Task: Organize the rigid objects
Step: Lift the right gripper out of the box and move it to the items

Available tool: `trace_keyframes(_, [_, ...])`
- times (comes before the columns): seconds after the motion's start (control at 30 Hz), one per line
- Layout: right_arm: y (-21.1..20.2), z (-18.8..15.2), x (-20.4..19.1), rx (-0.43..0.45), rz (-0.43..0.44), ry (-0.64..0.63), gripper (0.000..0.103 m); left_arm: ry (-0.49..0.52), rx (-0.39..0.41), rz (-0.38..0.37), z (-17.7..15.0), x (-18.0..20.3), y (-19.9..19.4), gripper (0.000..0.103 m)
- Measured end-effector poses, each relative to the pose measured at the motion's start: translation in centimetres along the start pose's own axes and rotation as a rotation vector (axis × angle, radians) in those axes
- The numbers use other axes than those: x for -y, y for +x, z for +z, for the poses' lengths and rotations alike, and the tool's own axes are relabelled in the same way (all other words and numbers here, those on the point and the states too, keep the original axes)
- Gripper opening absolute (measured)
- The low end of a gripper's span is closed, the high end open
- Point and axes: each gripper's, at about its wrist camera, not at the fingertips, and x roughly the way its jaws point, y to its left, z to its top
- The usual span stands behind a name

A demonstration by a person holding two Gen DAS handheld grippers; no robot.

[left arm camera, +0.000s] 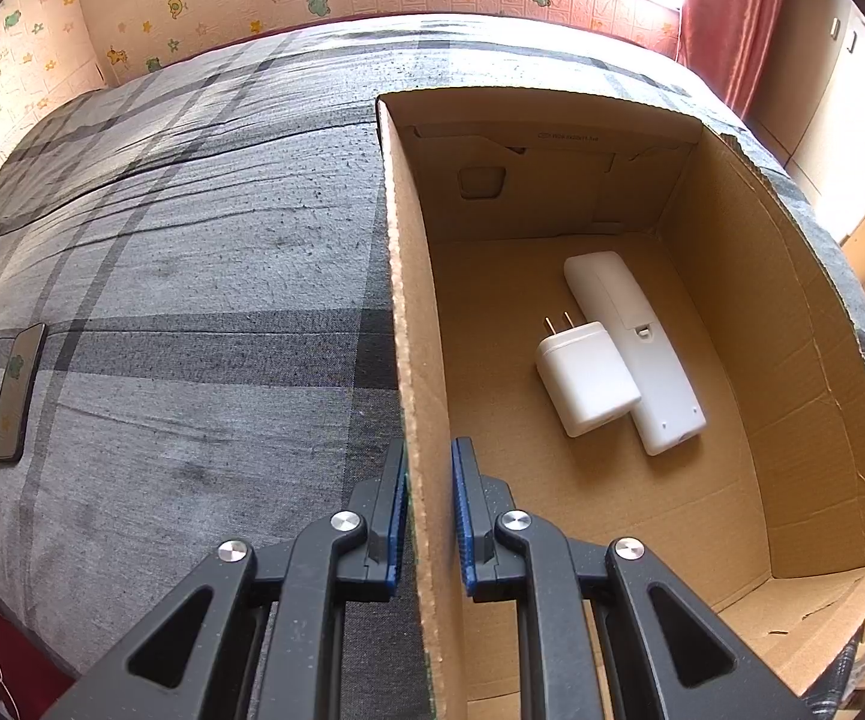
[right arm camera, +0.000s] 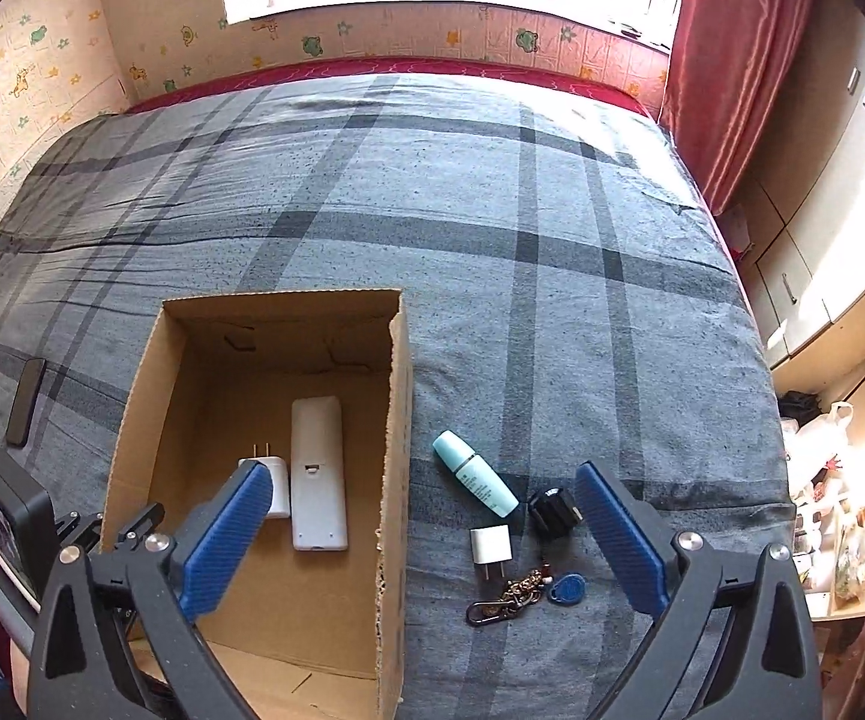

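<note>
An open cardboard box [left arm camera: 732, 324] [right arm camera: 396, 420] sits on the grey plaid bed. Inside lie a white remote [left arm camera: 642, 354] [right arm camera: 318, 474], face down, and a white charger plug [left arm camera: 585, 378] [right arm camera: 276, 480]. My left gripper [left arm camera: 429, 510] is shut on the box's left wall [left arm camera: 417, 360]. My right gripper [right arm camera: 426, 534] is wide open and empty, above the box's right wall. Right of the box on the bed lie a teal bottle [right arm camera: 474, 473], a small white plug [right arm camera: 490, 547], a black plug [right arm camera: 552, 510] and a keychain [right arm camera: 516, 594] with a blue tag [right arm camera: 567, 588].
A dark phone [left arm camera: 15, 393] [right arm camera: 26, 402] lies on the bed left of the box. The bed [right arm camera: 492, 240] stretches far toward the wall and window. A red curtain [right arm camera: 726, 60] and cabinets [right arm camera: 822, 228] stand at the right, with cluttered shelves [right arm camera: 840, 516] at the bed's right edge.
</note>
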Motion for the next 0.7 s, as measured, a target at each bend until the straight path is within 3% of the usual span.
trace_keyframes(0.3, [0.5,-2.3,5.3,-0.026,-0.070,0.068,0.103,0.001,0.001,0.002,0.0,0.1,0.0,0.015])
trace_keyframes(0.7, [5.2,-7.1,10.2,-0.114,-0.104,0.171,0.103,0.005,0.001,0.006,-0.1,0.2,0.0,0.015])
